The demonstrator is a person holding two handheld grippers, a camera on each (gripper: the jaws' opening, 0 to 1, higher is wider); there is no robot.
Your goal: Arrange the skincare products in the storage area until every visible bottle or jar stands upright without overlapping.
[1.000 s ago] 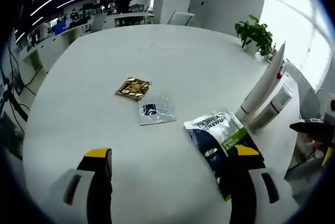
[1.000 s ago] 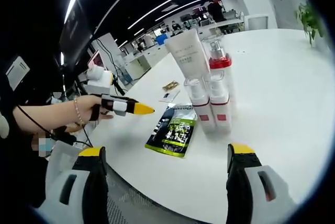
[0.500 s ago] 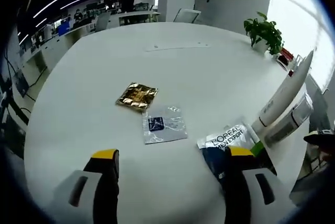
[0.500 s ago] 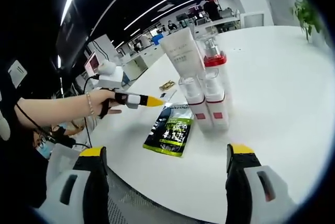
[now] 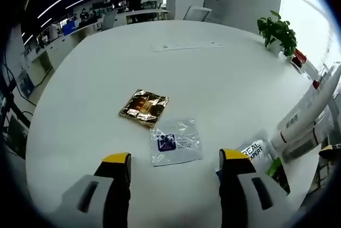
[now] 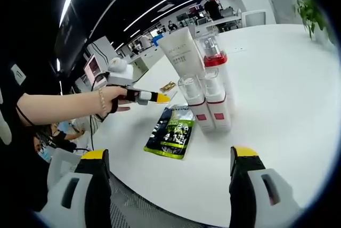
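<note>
Reaching out, we hold our left gripper (image 5: pixel 174 161) open above the clear packet (image 5: pixel 175 142), just near the gold packet (image 5: pixel 144 106). Our right gripper (image 6: pixel 173 159) waits open; bottles (image 6: pixel 205 97) stand upright beyond. Next, we think, comes lowering and pinching.

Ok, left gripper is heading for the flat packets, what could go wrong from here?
1. The clear sachet and gold sachet lie flat on the white table; open jaws may slide over them rather than pinch.
2. The bottles and the white tube stand packed together, so a nudge could topple several.
3. The dark pouch lies near the table's edge and might be pushed off.
</note>
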